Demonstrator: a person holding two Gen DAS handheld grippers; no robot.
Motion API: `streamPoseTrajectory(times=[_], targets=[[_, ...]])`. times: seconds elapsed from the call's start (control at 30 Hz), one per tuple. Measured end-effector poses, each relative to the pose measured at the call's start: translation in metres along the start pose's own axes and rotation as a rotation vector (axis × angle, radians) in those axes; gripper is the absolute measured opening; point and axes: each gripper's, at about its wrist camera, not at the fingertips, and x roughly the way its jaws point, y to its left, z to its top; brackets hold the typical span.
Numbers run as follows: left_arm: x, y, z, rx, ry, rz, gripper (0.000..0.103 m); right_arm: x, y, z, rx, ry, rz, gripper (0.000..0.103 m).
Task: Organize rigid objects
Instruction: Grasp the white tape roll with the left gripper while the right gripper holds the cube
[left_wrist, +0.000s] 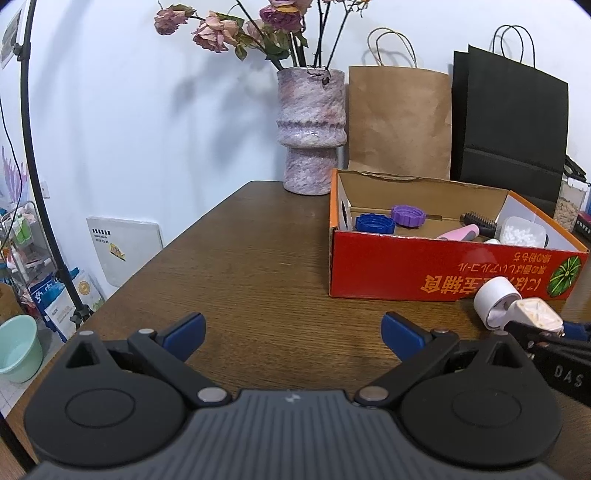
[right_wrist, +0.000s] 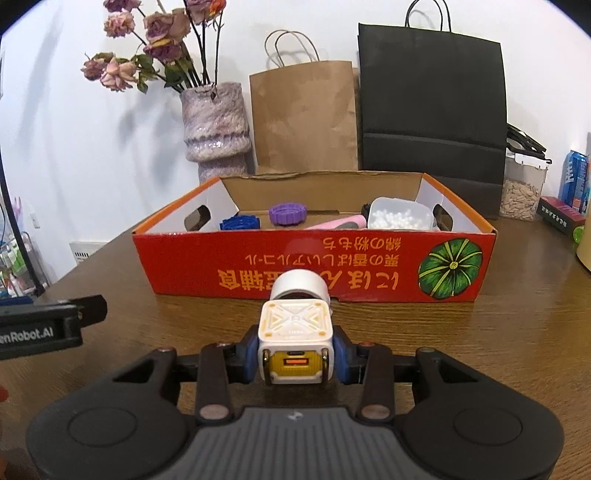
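The right tool (right_wrist: 295, 356) is closed on a small white cube-shaped charger (right_wrist: 294, 332), its blue pads (right_wrist: 251, 360) pressing the cube's two sides; the cube sits low over the brown wooden counter (right_wrist: 480, 332), its yellow face with an orange port turned back toward the camera and its patterned white face upward, with no clear long axis. Tiny print on the top face is too small to read. Just ahead of the cube, a white cylinder (right_wrist: 299, 284) lies between it and the red cardboard box (right_wrist: 314, 266); whether cube and cylinder touch cannot be told. The box front carries yellow East Asian writing printed upside down and a green pumpkin picture. Inside the box lie a blue cap (right_wrist: 239, 223), a purple cap (right_wrist: 287, 213), a pink-handled brush (right_wrist: 338, 222) and a clear tub of white beads (right_wrist: 400, 218). The left tool (left_wrist: 293, 334) stands wide open with nothing between its blue pads (left_wrist: 184, 332), over bare counter well left of the box. In its view the right tool's arm reads "DAS"; in the right view the left tool reads "enRobot.AI".
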Motion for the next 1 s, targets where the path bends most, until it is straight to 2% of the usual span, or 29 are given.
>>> streamPoseTrajectory(times=[0.37,1.0], targets=[[0.002,-0.018,-0.002,0.02,0.009,0.009,0.103,-0.009,-0.029,0.004,0.002,-0.043,-0.003,0.038],[0.017,-0.115,0.002,0.083,0.049,-0.039,0.103,-0.014,-0.11,0.015,0.003,-0.106,-0.04,0.038]])
